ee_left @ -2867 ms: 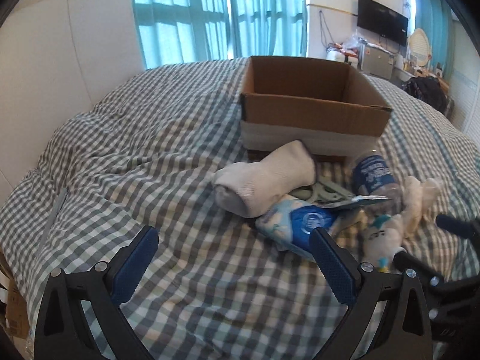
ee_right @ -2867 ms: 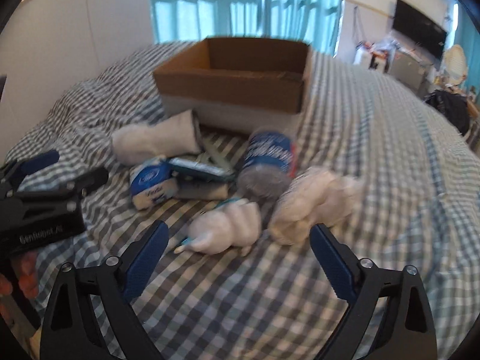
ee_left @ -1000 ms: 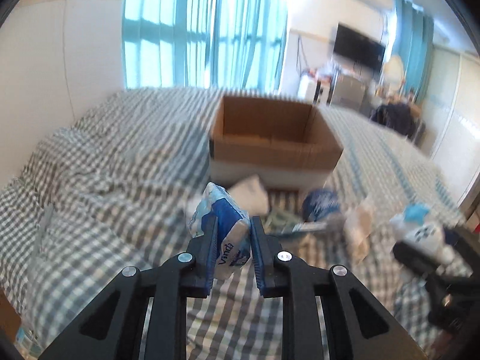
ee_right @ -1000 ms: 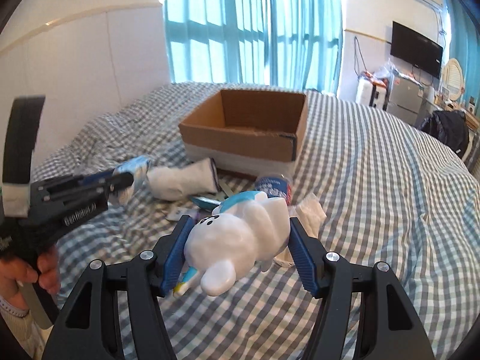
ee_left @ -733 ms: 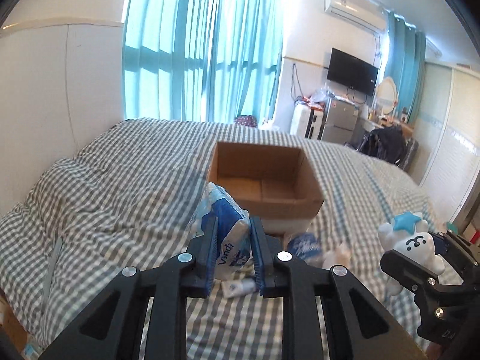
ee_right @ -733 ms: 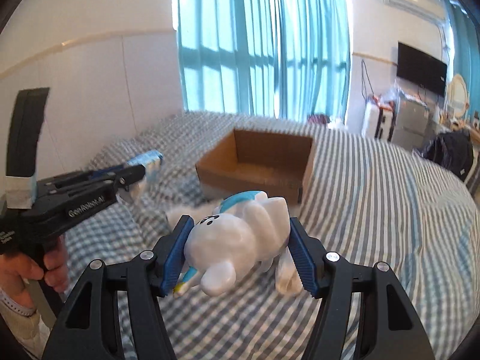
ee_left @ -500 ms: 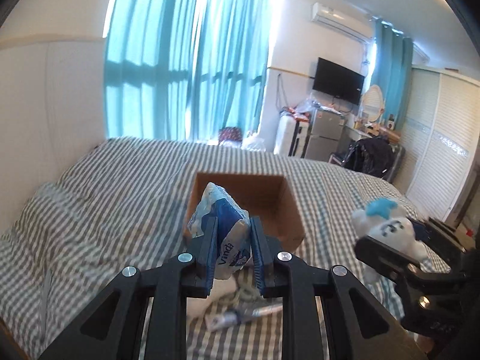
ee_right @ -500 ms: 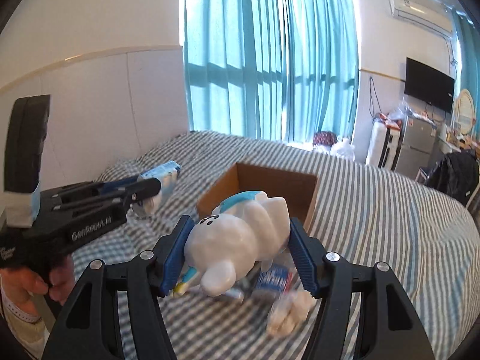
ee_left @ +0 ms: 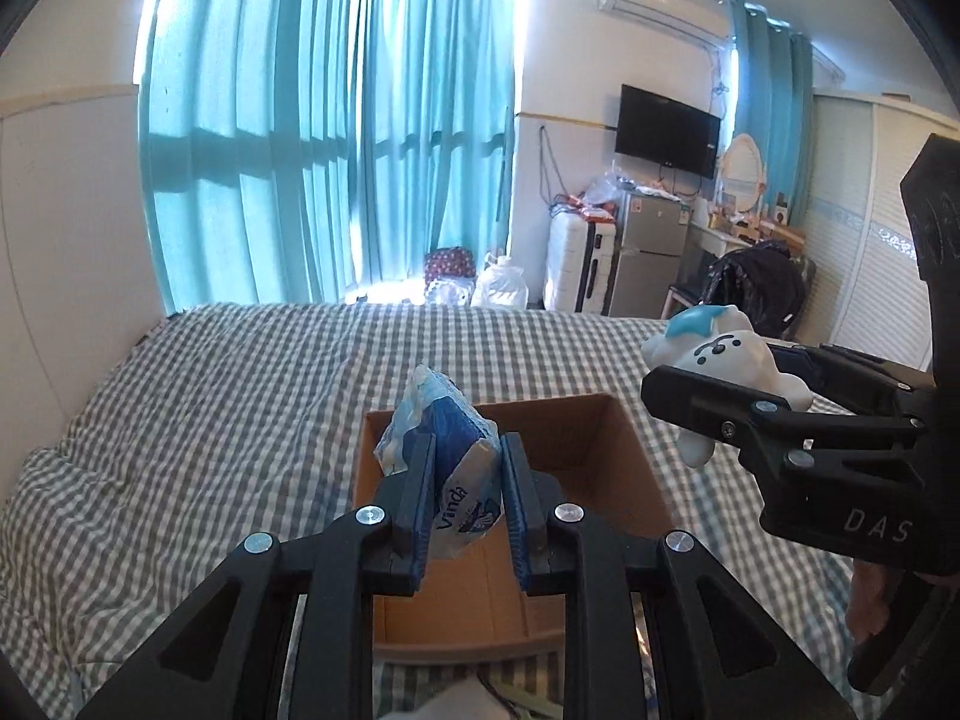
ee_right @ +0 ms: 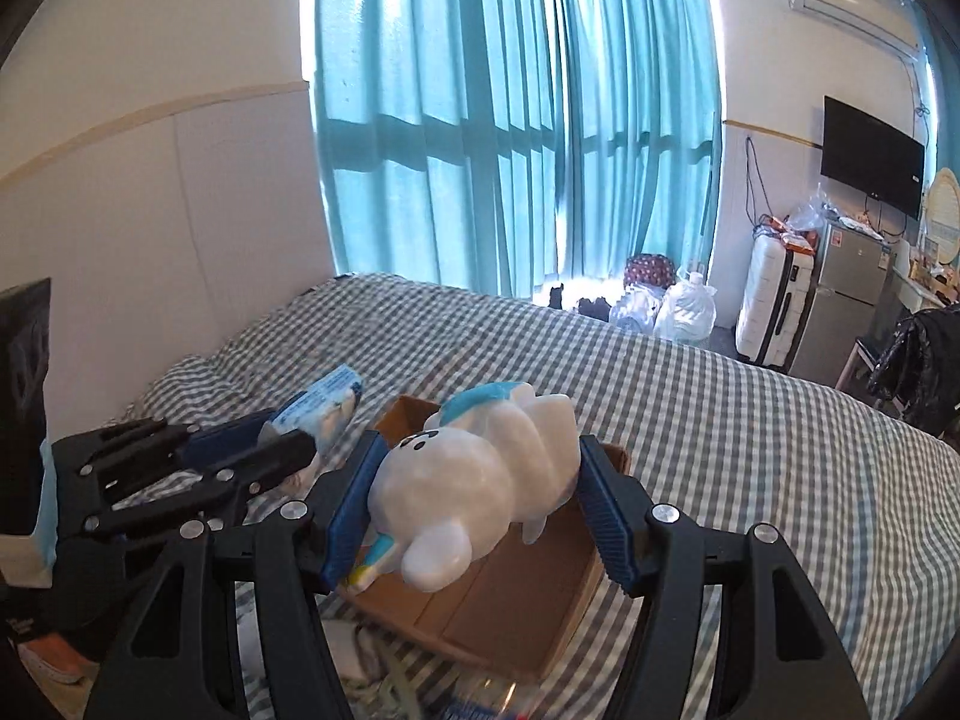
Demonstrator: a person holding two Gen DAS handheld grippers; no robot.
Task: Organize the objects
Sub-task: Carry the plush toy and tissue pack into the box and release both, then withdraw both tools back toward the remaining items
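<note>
My left gripper [ee_left: 463, 492] is shut on a blue and white tissue pack [ee_left: 459, 468] and holds it above the open cardboard box [ee_left: 630, 462]. My right gripper [ee_right: 474, 501] is shut on a white plush toy with a blue tuft [ee_right: 474, 480], held above the same box [ee_right: 510, 618]. The right gripper with the toy [ee_left: 726, 360] shows at the right of the left wrist view. The left gripper with the tissue pack [ee_right: 324, 408] shows at the left of the right wrist view. The box looks empty inside.
The box sits on a bed with a grey checked cover [ee_left: 210, 390]. Loose items lie at the box's near side, mostly hidden by the grippers. Teal curtains [ee_left: 330, 150], a suitcase [ee_left: 576, 264], a small fridge and a wall TV [ee_left: 669, 129] stand beyond the bed.
Both grippers closed on their objects on the bed, lifted them, and moved forward and up until both hang over the open box.
</note>
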